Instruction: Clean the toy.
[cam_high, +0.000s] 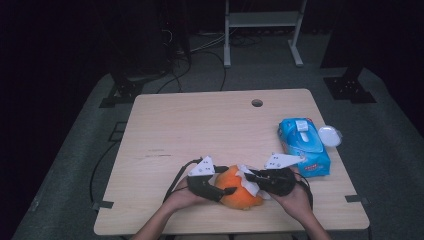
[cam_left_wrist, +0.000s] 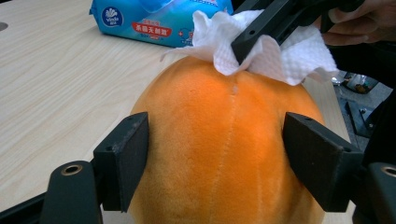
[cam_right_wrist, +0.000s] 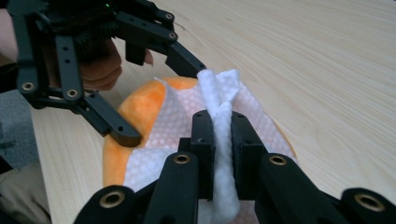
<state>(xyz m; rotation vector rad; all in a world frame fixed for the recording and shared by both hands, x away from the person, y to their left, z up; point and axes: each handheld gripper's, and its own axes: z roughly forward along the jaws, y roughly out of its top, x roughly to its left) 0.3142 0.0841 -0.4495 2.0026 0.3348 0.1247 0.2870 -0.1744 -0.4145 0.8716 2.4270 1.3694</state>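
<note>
- Nearest the high camera, at the desk's (cam_high: 165, 125) front edge, sits an orange plush pumpkin (cam_high: 235, 192), between the person's two hands.
- On its left, the left hand-held gripper (cam_high: 227, 190) clamps the pumpkin (cam_left_wrist: 224, 154): both pads press into its sides, holding it steady.
- From the right, the right hand-held gripper (cam_high: 250, 176) has its pads pinched tight on a fold of white wipe (cam_right_wrist: 219, 116).
- That wipe (cam_left_wrist: 266, 51) lies draped over the pumpkin's top, so the cloth is directly above the toy and touching it.
- Seams on the pumpkin run from its top down toward the left jaws; I judge the coming rub would follow that curve.
- Off to the right, well apart, rest the blue wipe pack (cam_high: 303, 145) and a small round lid (cam_high: 330, 135).
</note>
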